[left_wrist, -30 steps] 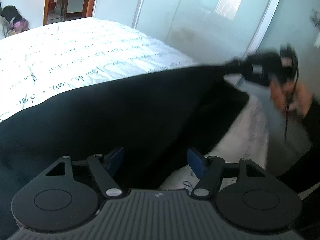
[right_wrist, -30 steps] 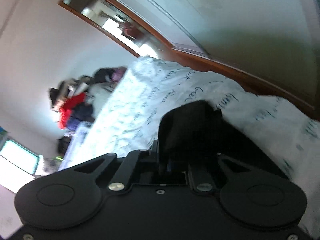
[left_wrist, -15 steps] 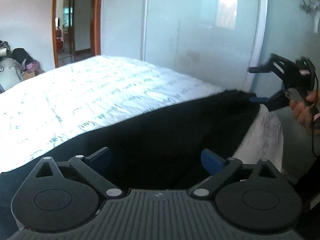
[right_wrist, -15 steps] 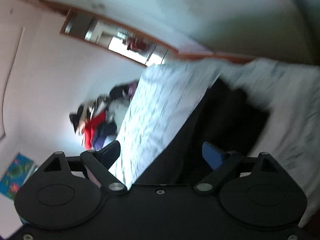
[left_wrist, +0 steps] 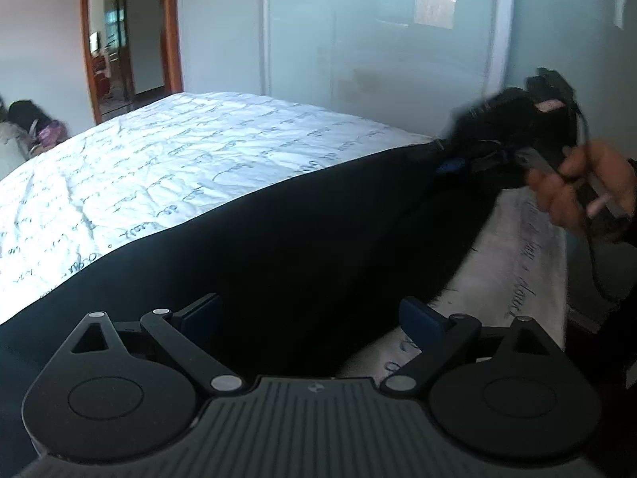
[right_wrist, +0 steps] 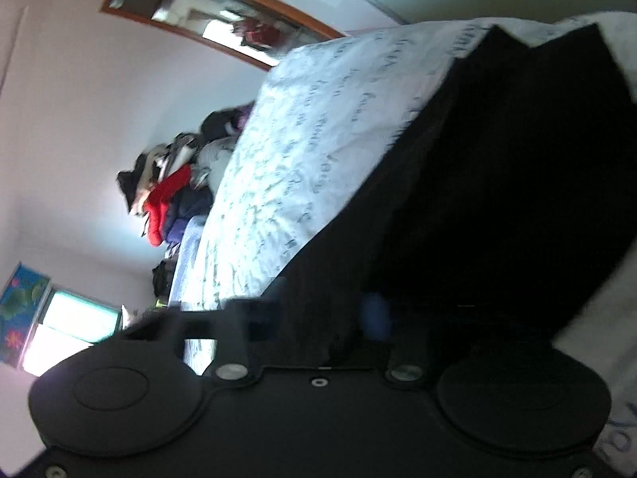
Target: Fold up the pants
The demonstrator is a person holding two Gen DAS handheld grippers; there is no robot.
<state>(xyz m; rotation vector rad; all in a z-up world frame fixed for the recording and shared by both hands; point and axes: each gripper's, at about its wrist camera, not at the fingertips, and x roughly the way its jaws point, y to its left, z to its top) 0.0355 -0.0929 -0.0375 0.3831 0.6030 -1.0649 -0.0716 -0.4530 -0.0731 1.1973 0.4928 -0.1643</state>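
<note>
I look along my left claw [left_wrist: 310, 310] and I see its two blue pads standing wide apart. The black pants [left_wrist: 278, 247] pass under and between them, but the pads do not press on the cloth. The pants lie spread over the near side of the bed [left_wrist: 179, 167], which has a white cover with handwritten lines printed on it. The cloth runs in a long dark band from the lower left of this view up to the right.

At the far right end of that band I see my right claw [left_wrist: 458, 159], held by a hand [left_wrist: 585, 187] with a cable hanging beside it. Its jaws are together and they are clamped on the edge of the pants. In the right wrist view the picture is blurred, but the dark cloth fills the space at the fingers and spreads up to the right over the white cover.

Behind the bed there is a pale sliding wardrobe door [left_wrist: 378, 51] and an open doorway [left_wrist: 119, 47] with a wooden frame. A pile of clothes [right_wrist: 167, 191] lies beyond the bed.
</note>
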